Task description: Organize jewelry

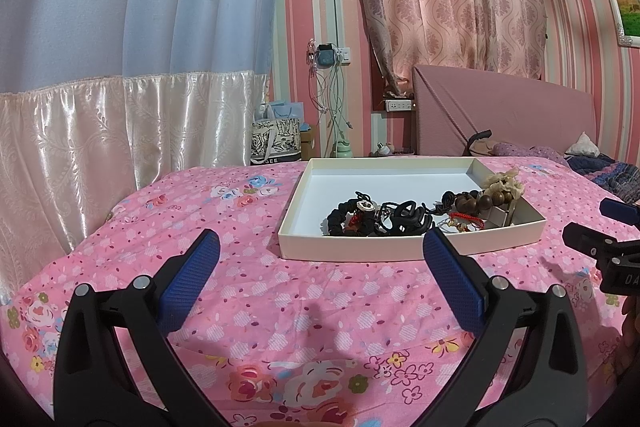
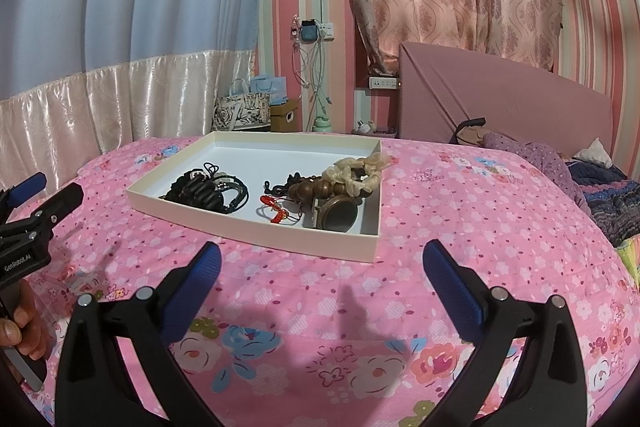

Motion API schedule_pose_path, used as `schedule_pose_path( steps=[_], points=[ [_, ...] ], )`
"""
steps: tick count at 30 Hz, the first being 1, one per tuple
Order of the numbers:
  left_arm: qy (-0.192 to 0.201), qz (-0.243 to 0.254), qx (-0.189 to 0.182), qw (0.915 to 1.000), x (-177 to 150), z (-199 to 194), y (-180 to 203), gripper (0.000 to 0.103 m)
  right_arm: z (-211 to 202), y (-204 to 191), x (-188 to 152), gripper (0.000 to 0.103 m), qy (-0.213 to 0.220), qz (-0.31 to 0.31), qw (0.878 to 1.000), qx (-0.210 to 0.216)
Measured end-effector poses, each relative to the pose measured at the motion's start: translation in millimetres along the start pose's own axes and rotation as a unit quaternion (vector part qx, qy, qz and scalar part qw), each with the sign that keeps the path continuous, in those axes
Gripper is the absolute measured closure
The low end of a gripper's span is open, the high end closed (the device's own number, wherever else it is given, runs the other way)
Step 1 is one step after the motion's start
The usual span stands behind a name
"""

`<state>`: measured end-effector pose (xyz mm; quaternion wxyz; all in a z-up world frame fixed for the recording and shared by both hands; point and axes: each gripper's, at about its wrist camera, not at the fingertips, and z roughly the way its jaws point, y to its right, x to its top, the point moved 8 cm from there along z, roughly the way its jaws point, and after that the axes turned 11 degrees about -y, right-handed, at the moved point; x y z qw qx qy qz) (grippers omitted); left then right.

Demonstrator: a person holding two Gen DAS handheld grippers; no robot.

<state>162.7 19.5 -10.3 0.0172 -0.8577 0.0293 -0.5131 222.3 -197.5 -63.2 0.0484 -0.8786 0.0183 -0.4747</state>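
Observation:
A shallow white tray lies on the pink flowered bedspread. Inside it sit black hair ties and clips, brown wooden beads, a red cord bracelet, a cream scrunchie and a round bronze compact. My left gripper stands open just short of the tray's near wall, nothing between its blue pads. My right gripper is open too, in front of the tray's near right corner. Each gripper shows at the other view's edge.
The bedspread spreads all round the tray. A pink headboard and bunched dark bedding lie at the far right. Curtains, a bag and hanging cables stand beyond the bed. A hand holds the left gripper's handle.

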Motion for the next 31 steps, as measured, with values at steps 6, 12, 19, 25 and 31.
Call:
schedule_pose_path(
  steps=[6,12,19,25,31],
  points=[
    [0.000,0.000,0.000,1.0000,0.1,-0.1,0.0,0.003,0.0,0.0,0.0,0.002,0.000,0.000,1.000,0.000],
    [0.000,0.000,0.000,1.0000,0.1,-0.2,0.1,0.003,0.3,0.2,0.2,0.002,0.000,0.000,1.000,0.000],
    [0.000,0.001,0.000,1.0000,0.2,0.0,0.3,0.003,0.4,0.3,0.1,0.002,0.000,0.000,1.000,0.000],
    [-0.003,-0.003,0.000,1.0000,-0.4,1.2,-1.0,0.003,1.1,0.5,-0.9,0.002,-0.003,0.000,1.000,-0.001],
    [-0.002,0.005,0.003,1.0000,-2.1,2.7,3.2,0.003,1.1,4.6,-2.7,0.002,-0.002,0.009,1.000,0.002]
  ],
)
